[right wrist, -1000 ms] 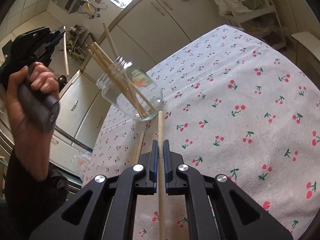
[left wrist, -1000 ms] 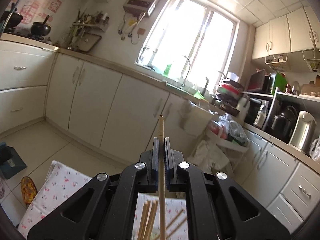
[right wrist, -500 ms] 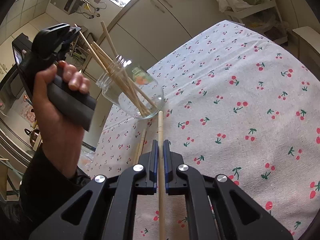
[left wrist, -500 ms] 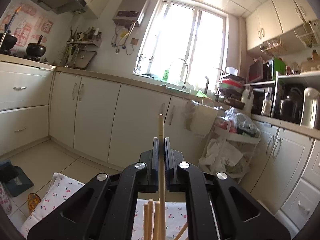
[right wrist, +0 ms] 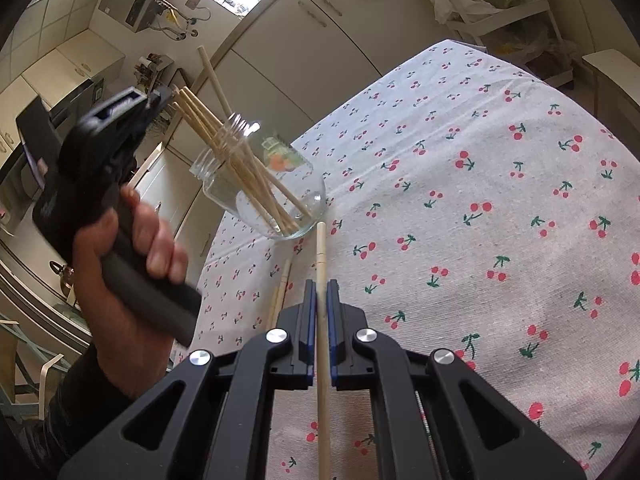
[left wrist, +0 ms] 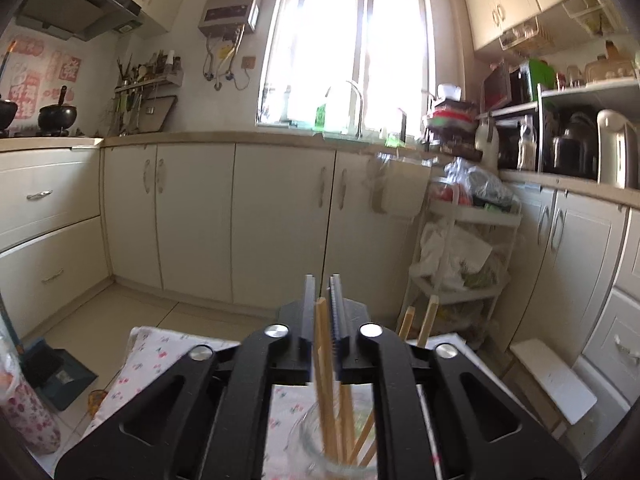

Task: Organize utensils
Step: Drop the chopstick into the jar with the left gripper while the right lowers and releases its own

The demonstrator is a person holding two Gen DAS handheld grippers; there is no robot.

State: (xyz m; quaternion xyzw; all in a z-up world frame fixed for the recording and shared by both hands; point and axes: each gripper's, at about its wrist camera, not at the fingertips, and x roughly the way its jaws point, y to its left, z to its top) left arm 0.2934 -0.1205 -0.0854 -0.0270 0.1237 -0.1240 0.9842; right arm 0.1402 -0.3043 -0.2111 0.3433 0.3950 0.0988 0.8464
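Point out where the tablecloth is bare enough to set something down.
The tablecloth lies bare to the right of the jar and beyond it to the far edge. It is crowded at the left: the jar full of chopsticks, the left gripper above it, and loose chopsticks lying beside the right gripper.

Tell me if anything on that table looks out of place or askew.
Two loose chopsticks lie flat on the cherry-print tablecloth beside the glass jar, not yet gathered with the bunch leaning inside it. The jar stands upright and nothing looks spilled or broken.
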